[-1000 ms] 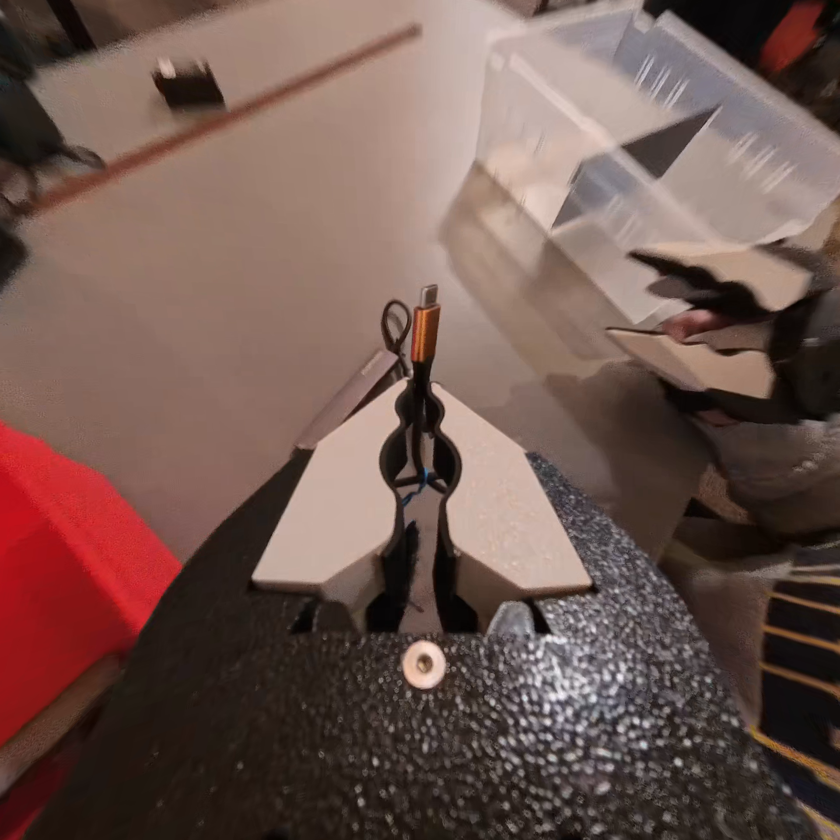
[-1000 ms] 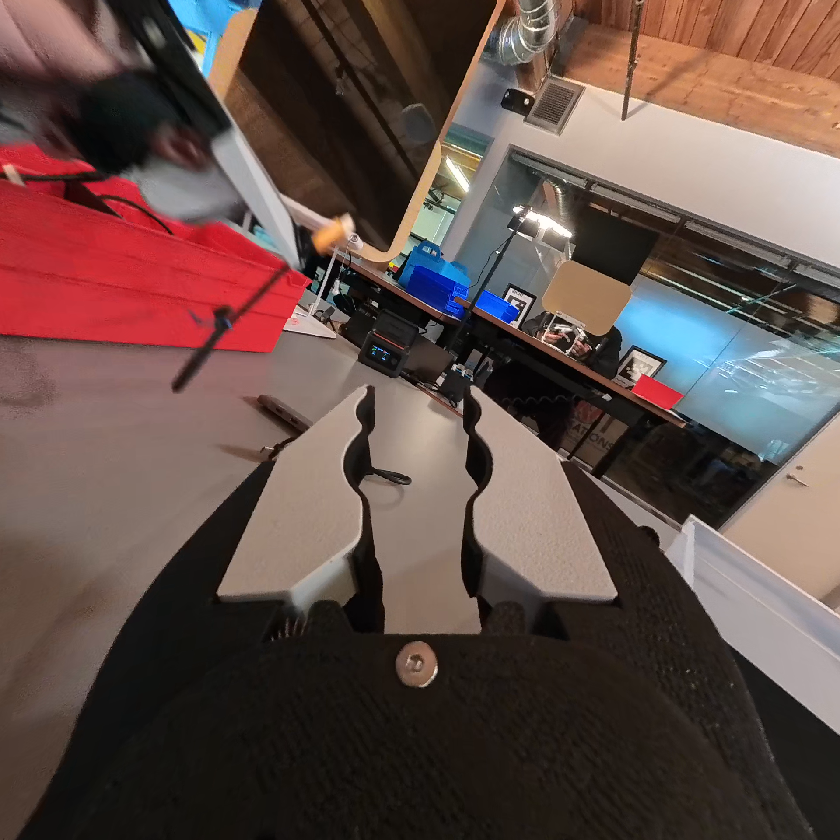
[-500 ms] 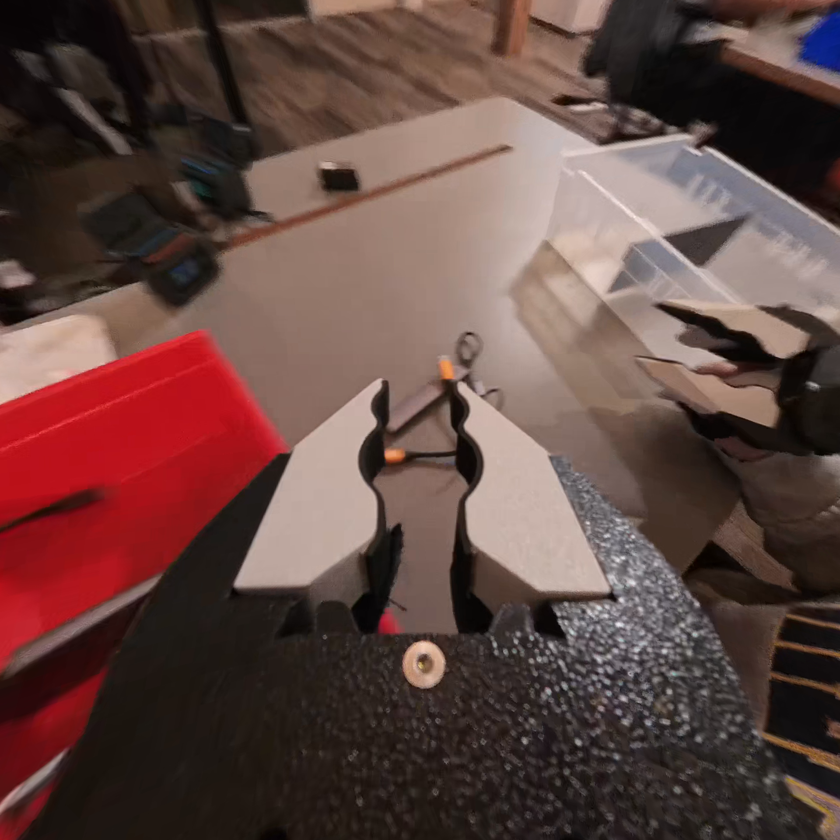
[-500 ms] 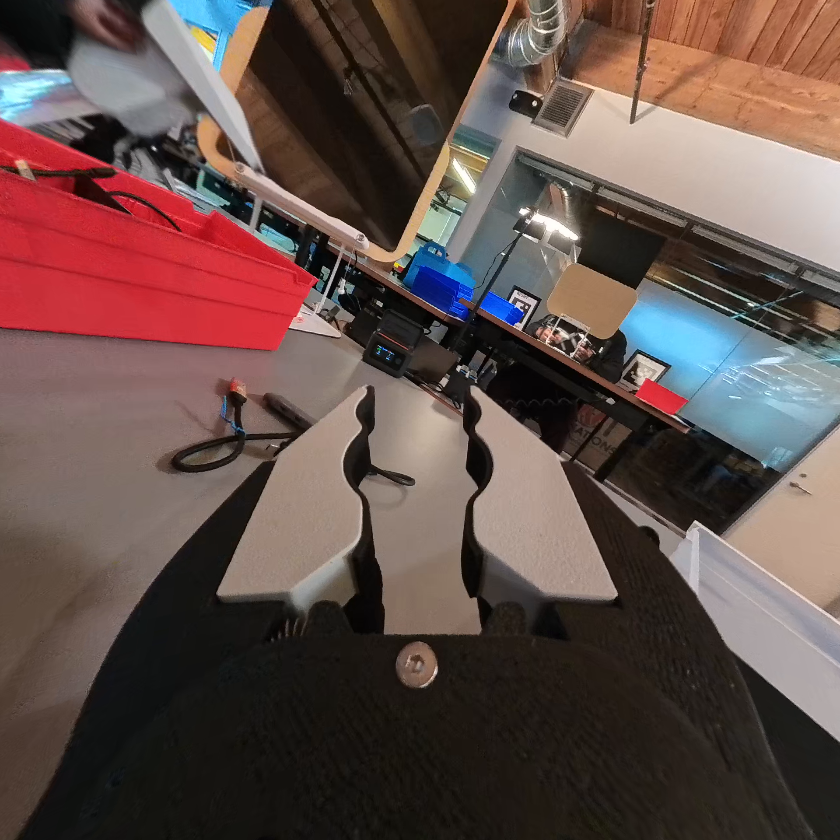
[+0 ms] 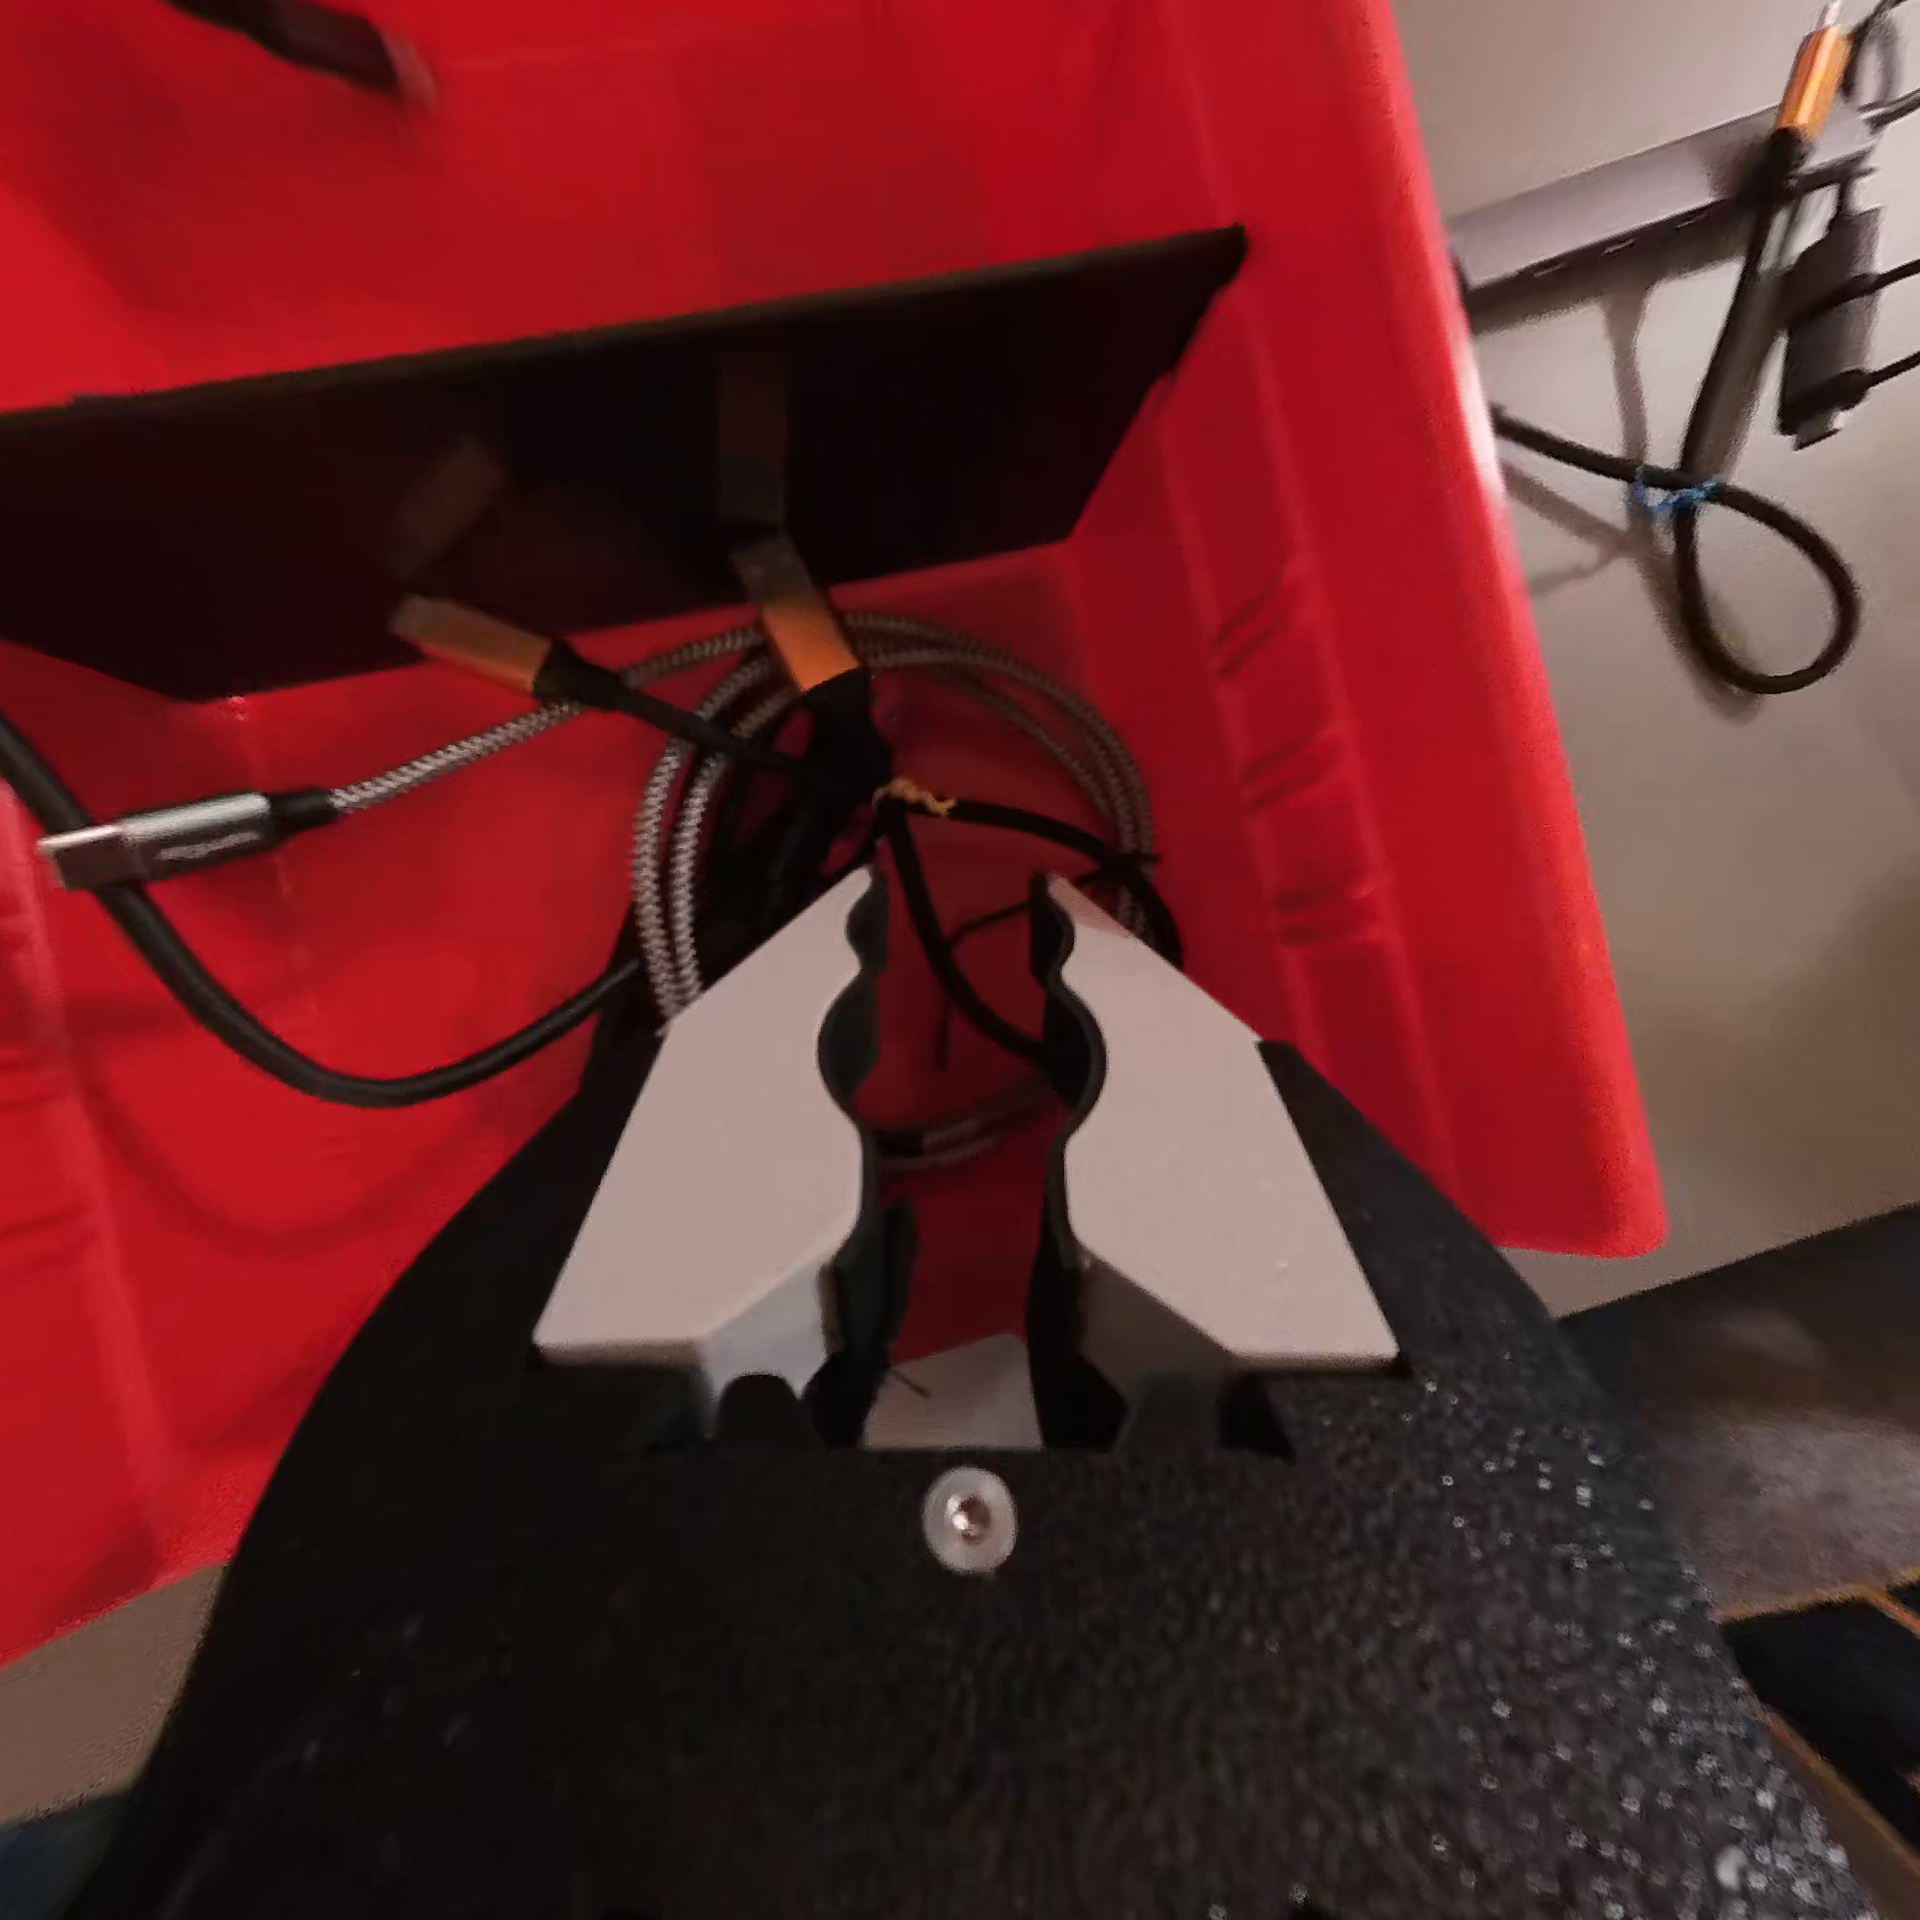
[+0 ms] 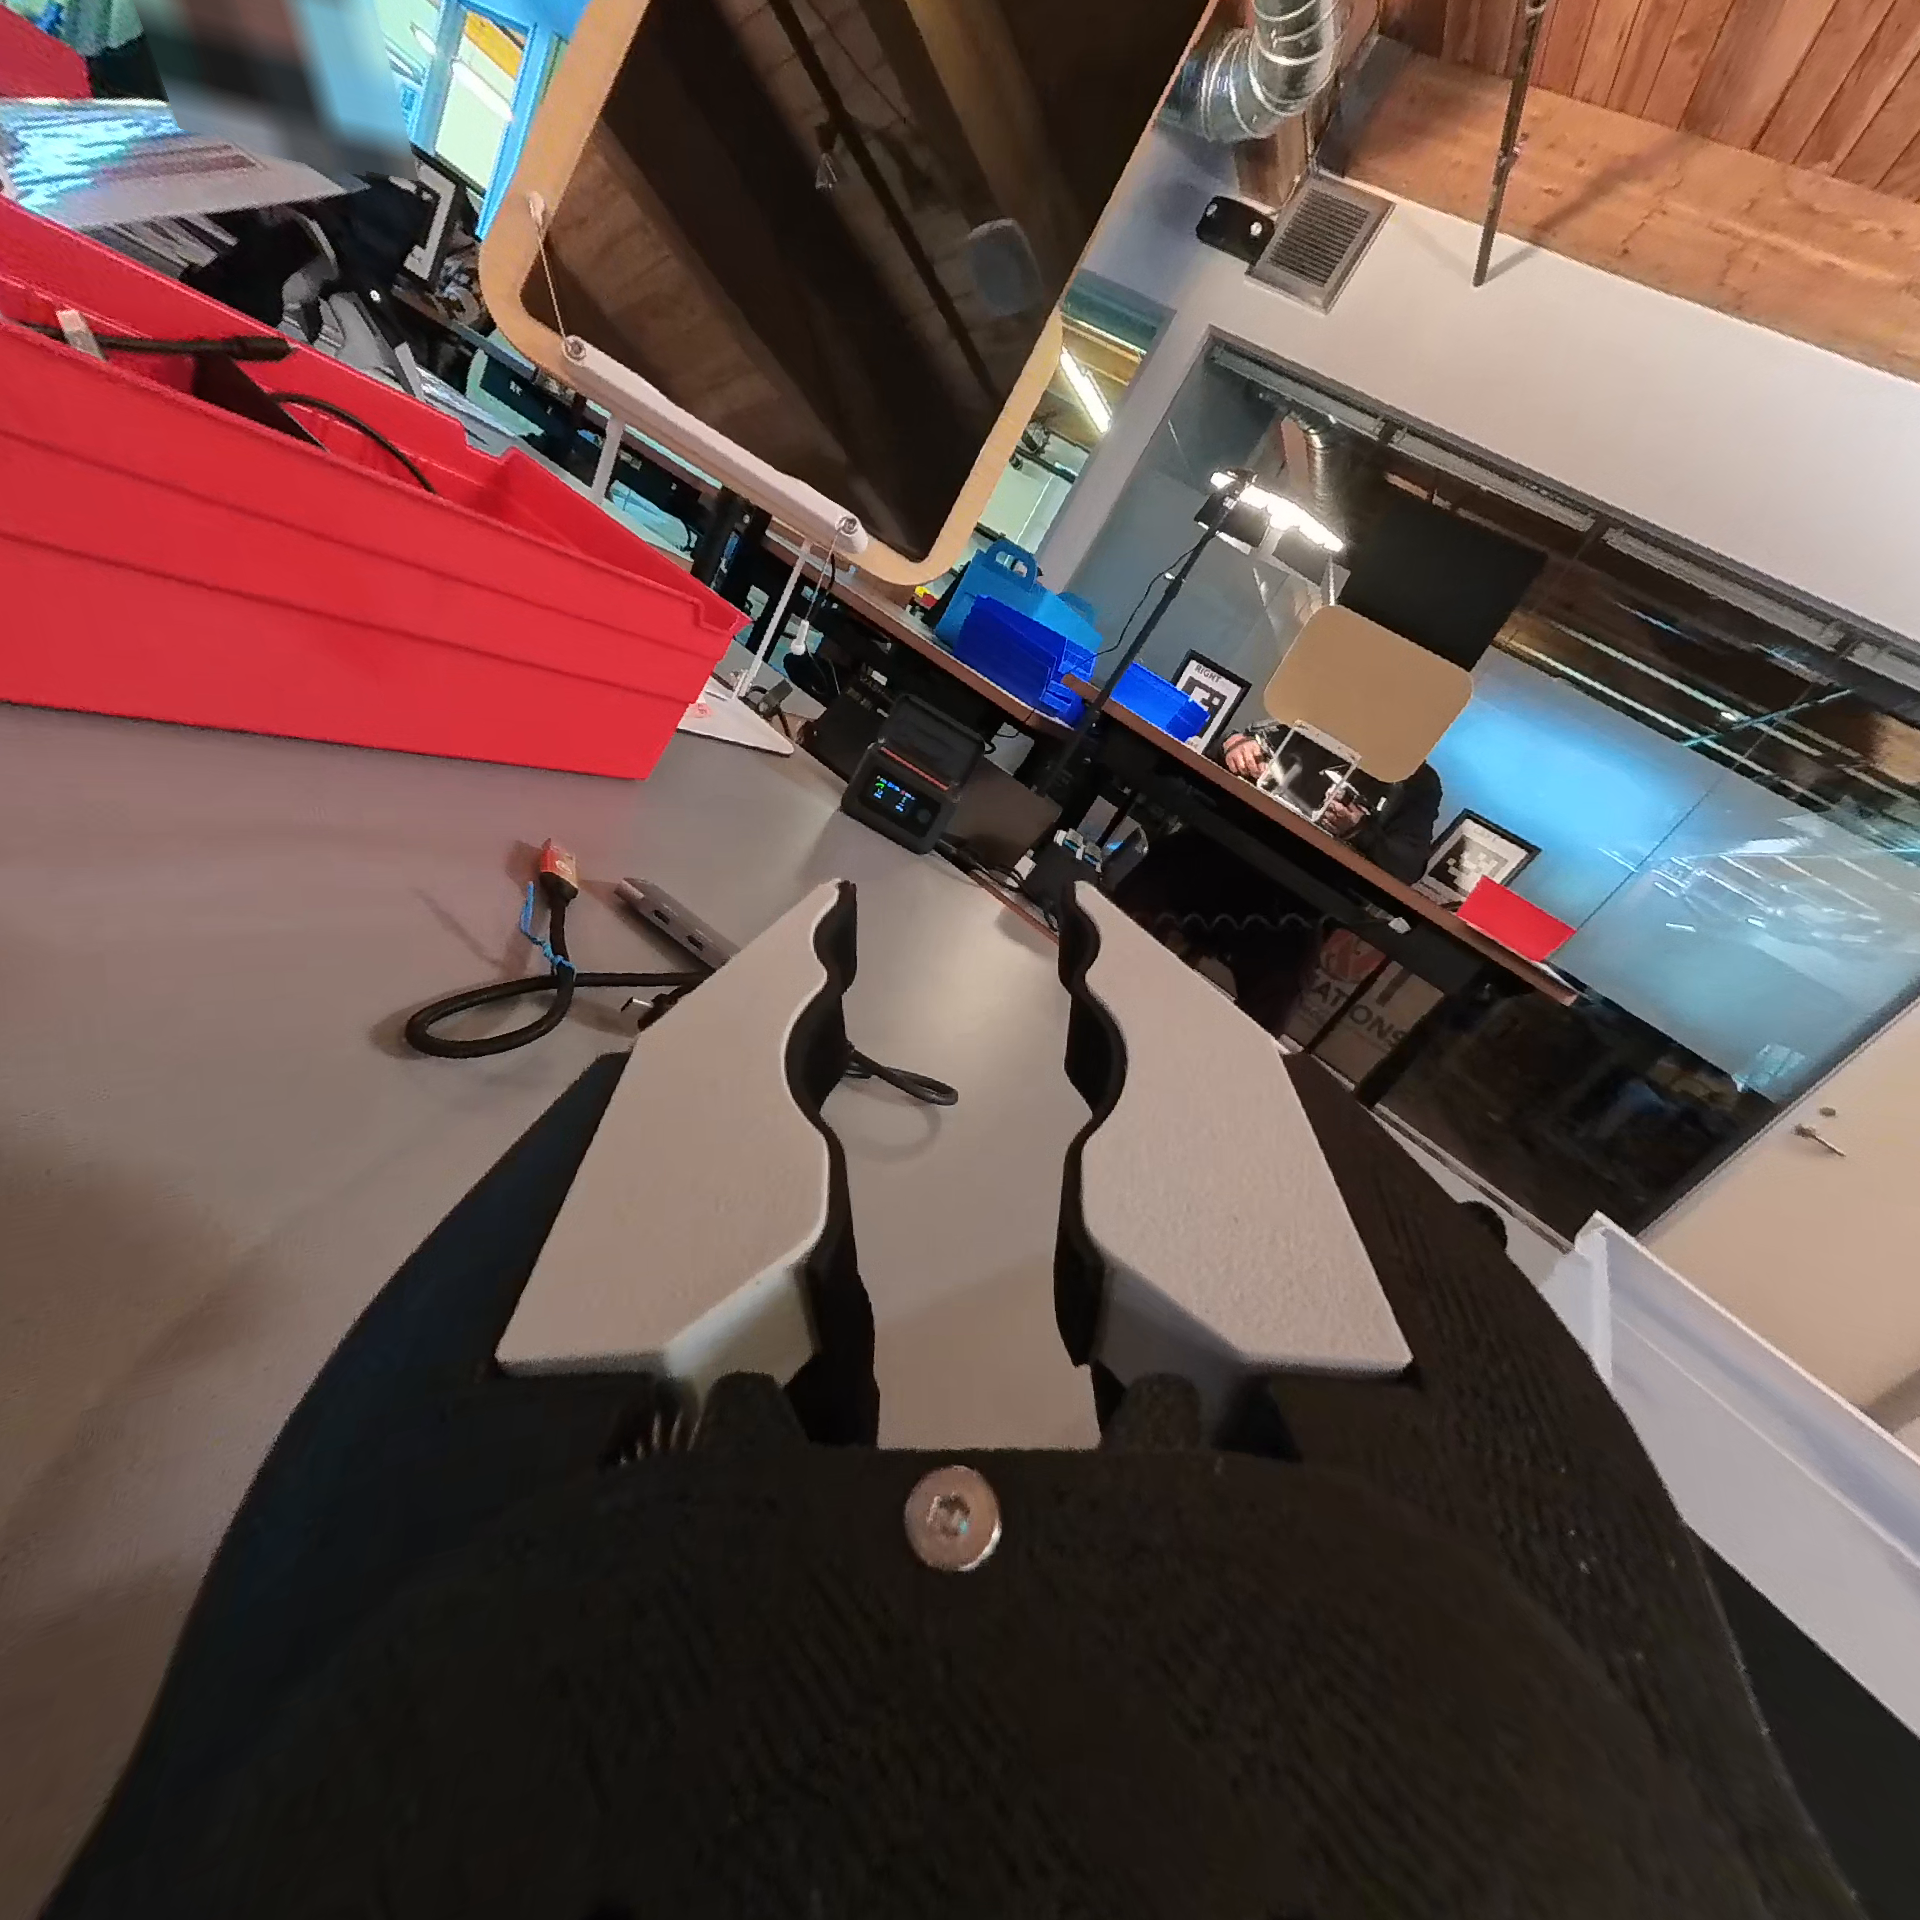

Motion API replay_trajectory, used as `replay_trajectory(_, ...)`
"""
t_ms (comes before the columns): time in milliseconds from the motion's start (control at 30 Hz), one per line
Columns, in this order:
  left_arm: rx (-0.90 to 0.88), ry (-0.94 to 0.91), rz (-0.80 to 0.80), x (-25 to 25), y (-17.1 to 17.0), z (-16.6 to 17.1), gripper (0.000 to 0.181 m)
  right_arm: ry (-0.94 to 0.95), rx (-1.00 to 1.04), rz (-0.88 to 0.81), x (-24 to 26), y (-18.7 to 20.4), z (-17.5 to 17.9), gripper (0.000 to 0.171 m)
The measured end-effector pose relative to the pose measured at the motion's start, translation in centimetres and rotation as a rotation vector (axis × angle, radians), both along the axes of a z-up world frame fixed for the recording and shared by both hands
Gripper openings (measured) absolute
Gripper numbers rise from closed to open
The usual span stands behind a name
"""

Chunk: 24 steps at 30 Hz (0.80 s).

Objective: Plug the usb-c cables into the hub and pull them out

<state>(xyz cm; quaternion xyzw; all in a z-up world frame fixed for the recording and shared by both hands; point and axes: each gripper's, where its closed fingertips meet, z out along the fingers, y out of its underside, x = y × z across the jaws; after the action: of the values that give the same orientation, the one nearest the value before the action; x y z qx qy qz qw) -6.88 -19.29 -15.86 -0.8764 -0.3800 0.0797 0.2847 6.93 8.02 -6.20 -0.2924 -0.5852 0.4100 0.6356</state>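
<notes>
In the left wrist view my left gripper [image 5: 958, 894] is open and empty, low over the red bin [image 5: 1351, 520]. Just ahead of its tips lies a tangle of cables: two with orange plugs [image 5: 805, 623] and a grey braided one with a silver plug [image 5: 156, 842]. The slim grey hub [image 5: 1621, 218] lies on the table past the bin. A black cable with an orange plug [image 5: 1808, 83] lies across it. My right gripper [image 6: 958, 899] is open and empty above the table, with the hub [image 6: 675, 925] and that cable [image 6: 556, 862] ahead on the left.
A black divider [image 5: 623, 416] stands in the red bin. The red bin [image 6: 312, 582] fills the table's left side in the right wrist view. A white bin [image 6: 1714, 1403] stands at the right. A small black device with a screen [image 6: 904, 800] sits at the far edge. My hands' fingertips stand some 30 cm from each other. From either gripper's tips it is about 20 cm to the hub [image 6: 675, 925]. It is also in sight in the left wrist view [image 5: 1543, 233].
My left gripper opened and let go of the orange-plug cable, which now lies by the hub. It then swung left and down over the red bin. The right gripper stayed put.
</notes>
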Motion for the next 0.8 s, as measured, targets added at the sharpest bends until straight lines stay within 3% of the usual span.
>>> replay_trajectory(100,0.046,-0.033,0.004,-0.1,0.1,0.0,0.015,-0.002,0.002,-0.001,-0.1,0.0,-0.1,0.038)
replay_trajectory(300,-0.056,0.07,-0.034,-0.4,-1.5,1.0,0.002,-0.005,0.006,-0.002,-0.3,0.0,-0.2,0.038)
replay_trajectory(400,-0.019,0.185,-0.012,-0.9,-2.0,4.1,0.002,-0.003,0.01,-0.001,-0.4,-0.1,-0.3,0.038)
replay_trajectory(500,0.062,0.366,-0.012,-1.1,-1.7,9.6,0.001,0.0,0.012,-0.002,-0.5,-0.1,-0.3,0.038)
replay_trajectory(600,0.238,0.51,-0.11,1.0,1.8,16.2,0.001,0.012,0.016,-0.007,-0.5,-0.1,-0.2,0.038)
replay_trajectory(667,0.341,0.535,-0.226,3.5,5.8,18.9,0.001,0.025,0.021,-0.014,-0.4,-0.1,0.0,0.037)
replay_trajectory(800,0.317,0.384,-0.5,7.7,14.6,15.7,0.0,0.074,0.033,-0.043,0.0,0.3,0.7,0.037)
